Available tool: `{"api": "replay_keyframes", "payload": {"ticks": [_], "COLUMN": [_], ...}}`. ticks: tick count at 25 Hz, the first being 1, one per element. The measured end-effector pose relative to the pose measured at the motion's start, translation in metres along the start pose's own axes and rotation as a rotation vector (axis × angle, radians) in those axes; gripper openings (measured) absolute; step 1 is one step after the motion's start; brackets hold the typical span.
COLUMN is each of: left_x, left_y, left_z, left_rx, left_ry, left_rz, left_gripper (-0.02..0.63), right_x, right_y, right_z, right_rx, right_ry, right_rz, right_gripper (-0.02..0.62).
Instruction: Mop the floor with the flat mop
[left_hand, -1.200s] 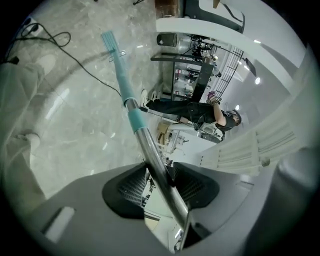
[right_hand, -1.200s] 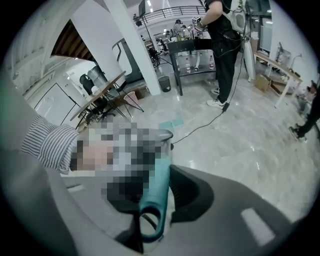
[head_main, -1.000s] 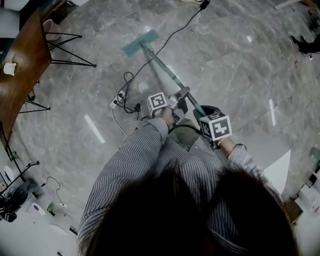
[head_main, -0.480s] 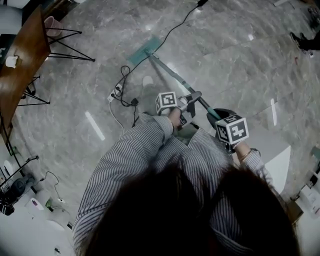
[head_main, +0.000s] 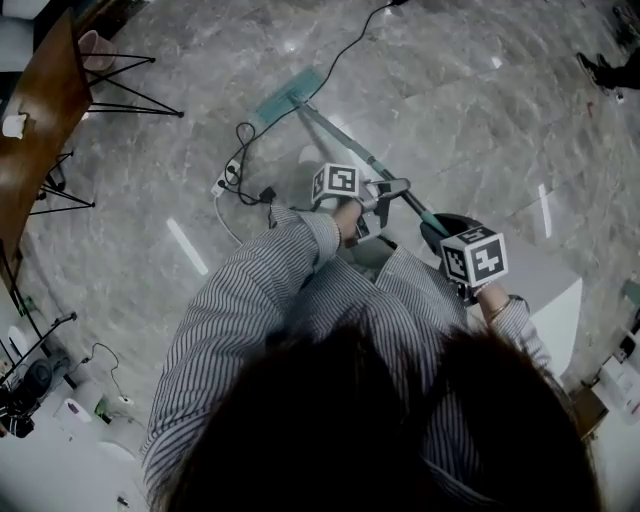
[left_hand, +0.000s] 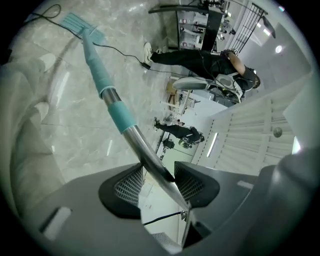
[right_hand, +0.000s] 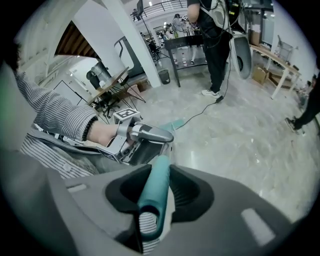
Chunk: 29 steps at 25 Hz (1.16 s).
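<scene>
The flat mop has a teal head (head_main: 287, 97) lying on the grey marble floor (head_main: 460, 110), and a long pole (head_main: 345, 143) slanting back toward me. My left gripper (head_main: 385, 195) is shut on the metal part of the pole (left_hand: 150, 160), below a teal sleeve (left_hand: 120, 114); the mop head (left_hand: 80, 26) shows far up the pole. My right gripper (head_main: 445, 235) is shut on the teal handle end (right_hand: 154, 195). In the right gripper view the left gripper (right_hand: 142, 142) sits just ahead on the same pole.
A black cable (head_main: 345, 60) and a white power strip (head_main: 228, 180) lie on the floor beside the mop head. A brown table (head_main: 40, 130) with wire legs stands at left. A person (right_hand: 215, 45) stands by a table further off; shoes (head_main: 600, 70) show at right.
The mop head has stayed far ahead on the floor while both grippers shifted to the right along with the pole. Both grips are unchanged.
</scene>
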<state>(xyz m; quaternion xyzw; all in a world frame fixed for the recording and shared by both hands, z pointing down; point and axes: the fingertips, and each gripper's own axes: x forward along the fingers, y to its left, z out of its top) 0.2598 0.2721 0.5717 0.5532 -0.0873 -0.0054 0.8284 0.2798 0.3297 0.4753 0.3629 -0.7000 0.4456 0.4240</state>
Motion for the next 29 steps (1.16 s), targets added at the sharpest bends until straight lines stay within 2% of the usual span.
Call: {"api": "replay_keyframes", "payload": {"ticks": [4,8,12,16,29], "left_x": [-0.011,-0.030,-0.041,-0.045,-0.048], "left_y": [-0.008,-0.015,-0.016,-0.017,-0.017], "left_z": [-0.004,-0.001,-0.001,0.001,0.003], "left_rx": [-0.004,0.002,0.005,0.011,0.021], "left_ry": [0.106,0.253,0.329,0.352,0.329], "left_rz": [0.039,0.103,0.162,0.193,0.209], "left_gripper": [0.187,0.192,0.193,0.195,0.196], "right_x": [-0.004,-0.004,0.000,0.001,0.004], "right_y": [0.014,0.036,0.047,0.050,0.050], "right_z": [0.007,0.024,0.027,0.030,0.031], "right_rx": [-0.005,-0.020,-0.040,-0.040,-0.046], "right_ry": [0.002,-0.004,-0.008,-0.012,-0.007], "right_rz": [-0.005,-0.023,-0.024,-0.026,-0.027], "right_gripper": [0.114,0.114,0.114,0.114,0.114]}}
